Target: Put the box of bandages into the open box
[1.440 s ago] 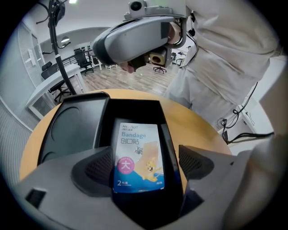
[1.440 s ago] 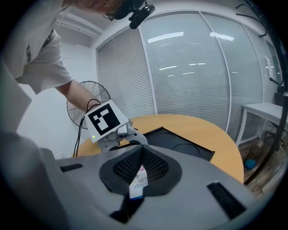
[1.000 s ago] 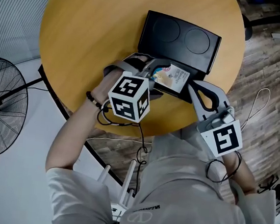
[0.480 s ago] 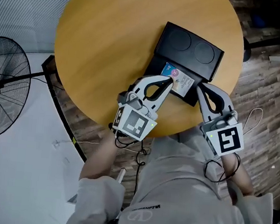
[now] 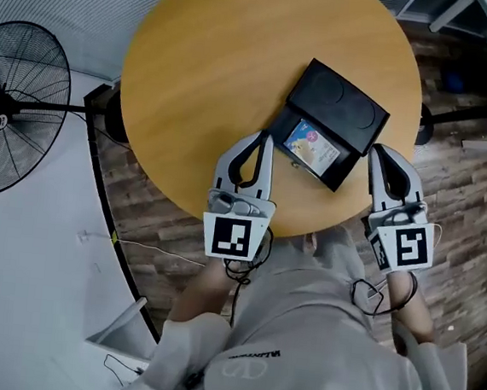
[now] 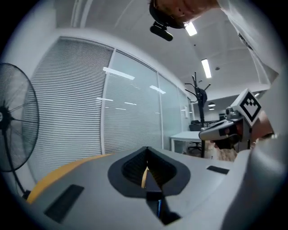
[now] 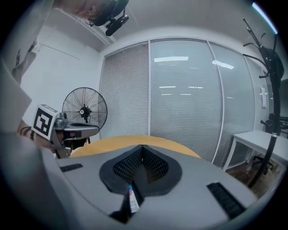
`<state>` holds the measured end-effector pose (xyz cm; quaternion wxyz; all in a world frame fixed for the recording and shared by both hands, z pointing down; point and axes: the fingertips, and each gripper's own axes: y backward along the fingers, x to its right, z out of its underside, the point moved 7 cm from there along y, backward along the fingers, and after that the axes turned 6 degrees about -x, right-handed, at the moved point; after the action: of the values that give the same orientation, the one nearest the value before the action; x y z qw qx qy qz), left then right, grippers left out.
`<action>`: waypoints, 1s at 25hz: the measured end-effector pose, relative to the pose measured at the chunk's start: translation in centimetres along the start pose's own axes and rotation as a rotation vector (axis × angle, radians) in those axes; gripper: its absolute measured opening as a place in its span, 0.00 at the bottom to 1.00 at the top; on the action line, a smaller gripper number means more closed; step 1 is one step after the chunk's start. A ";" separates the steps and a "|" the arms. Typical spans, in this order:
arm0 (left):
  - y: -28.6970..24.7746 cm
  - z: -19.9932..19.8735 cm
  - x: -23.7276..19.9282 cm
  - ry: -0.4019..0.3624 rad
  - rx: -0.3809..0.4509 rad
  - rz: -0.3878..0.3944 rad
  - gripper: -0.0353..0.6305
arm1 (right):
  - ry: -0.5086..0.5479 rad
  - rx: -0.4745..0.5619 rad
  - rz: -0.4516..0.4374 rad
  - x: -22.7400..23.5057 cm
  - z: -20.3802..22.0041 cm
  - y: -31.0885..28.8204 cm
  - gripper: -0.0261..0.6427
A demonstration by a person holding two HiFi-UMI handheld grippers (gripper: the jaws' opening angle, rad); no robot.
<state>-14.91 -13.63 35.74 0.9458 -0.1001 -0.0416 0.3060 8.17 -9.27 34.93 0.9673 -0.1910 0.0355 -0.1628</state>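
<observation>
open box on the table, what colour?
Black. The open box shows best in the head view.

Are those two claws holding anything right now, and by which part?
Nothing is held. The left gripper and right gripper are both shut and empty; the bandage box lies in the black box.

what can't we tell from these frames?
- Print on the box of bandages: too small, head view.
- Whether it lies flat in the open box: head view gives no depth; the left gripper (jaws just closed, empty) and right gripper views are filled by their own shut jaws.
</observation>
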 end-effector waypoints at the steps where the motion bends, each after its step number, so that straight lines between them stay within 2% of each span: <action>1: 0.6 -0.3 -0.1 0.017 0.015 -0.043 0.06 | 0.002 0.011 -0.001 0.3 -0.3 0.3 0.06; 7: 4.1 -2.0 0.9 -0.021 0.081 -0.266 0.06 | 0.017 0.064 -0.035 2.9 -1.0 3.1 0.06; 15: 11.0 -2.9 6.9 -0.038 0.095 -0.494 0.06 | 0.043 0.120 -0.103 6.4 0.3 9.5 0.06; 18: 13.4 -3.0 9.2 -0.029 0.099 -0.543 0.06 | 0.044 0.128 -0.117 7.1 1.1 11.6 0.06; 25: 17.1 -4.1 11.9 -0.043 0.128 -0.582 0.06 | 0.047 0.164 -0.116 7.4 0.7 15.0 0.06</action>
<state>-14.42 6.24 28.27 0.9971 -0.0174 -0.0693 0.0258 19.78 1.67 29.85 0.9676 -0.1090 0.0338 -0.2252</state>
